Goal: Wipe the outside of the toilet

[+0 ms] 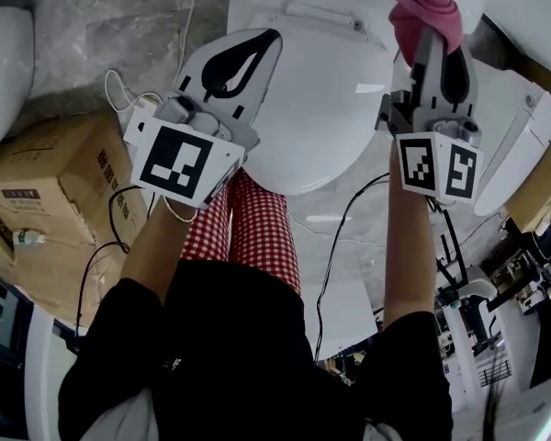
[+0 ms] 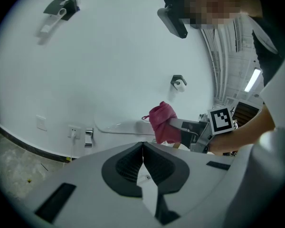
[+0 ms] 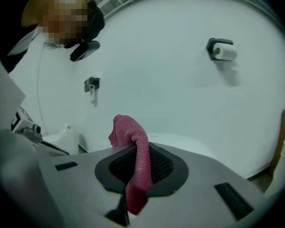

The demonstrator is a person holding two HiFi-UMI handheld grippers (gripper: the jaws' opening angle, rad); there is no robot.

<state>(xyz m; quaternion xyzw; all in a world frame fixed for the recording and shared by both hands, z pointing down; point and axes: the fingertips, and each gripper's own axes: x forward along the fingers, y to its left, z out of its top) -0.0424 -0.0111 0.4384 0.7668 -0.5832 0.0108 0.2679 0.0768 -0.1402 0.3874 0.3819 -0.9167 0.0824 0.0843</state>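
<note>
The white toilet (image 1: 321, 108) stands with its lid down at the top middle of the head view. My right gripper (image 1: 430, 37) is shut on a pink cloth (image 1: 424, 5), which bunches beyond the jaw tips at the toilet's back right, near the cistern. In the right gripper view the cloth (image 3: 134, 148) hangs over the shut jaws of that gripper (image 3: 135, 152), with the toilet's white top (image 3: 185, 141) just behind. My left gripper (image 1: 268, 40) hovers over the lid's left side, shut with nothing in it. The left gripper view shows its jaws (image 2: 142, 147) closed and the cloth (image 2: 162, 122) ahead.
A cardboard box (image 1: 55, 182) sits on the floor to the left with cables (image 1: 119, 209) beside it. Another white fixture (image 1: 523, 145) stands close on the right. The person's red checked trouser legs (image 1: 257, 228) are in front of the bowl. A paper roll holder (image 3: 221, 50) hangs on the wall.
</note>
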